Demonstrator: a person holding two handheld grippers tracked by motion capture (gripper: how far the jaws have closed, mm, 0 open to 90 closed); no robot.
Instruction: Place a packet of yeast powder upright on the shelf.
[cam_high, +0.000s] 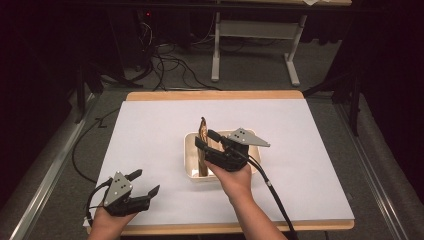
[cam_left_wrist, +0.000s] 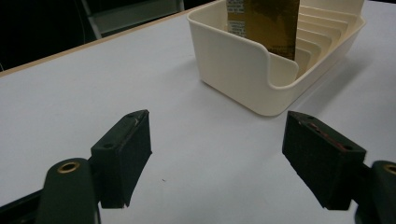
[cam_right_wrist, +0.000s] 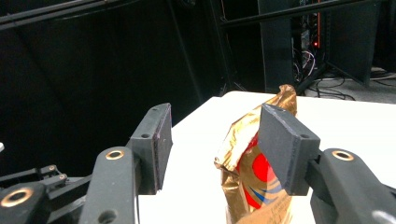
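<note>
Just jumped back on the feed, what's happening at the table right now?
A person works at a white table with a claw in each hand. The right claw is over the cream slotted rack, its jaws apart around the top of a gold foil packet that stands upright in the rack. In the right gripper view the pads do not press on the packet. The left claw waits open near the front edge, holding nothing.

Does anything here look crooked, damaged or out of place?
Only a small thing: the gold snack packet stands on edge in the cream slotted rack, and its top is crumpled and bent to one side. Nothing is spilled.
</note>
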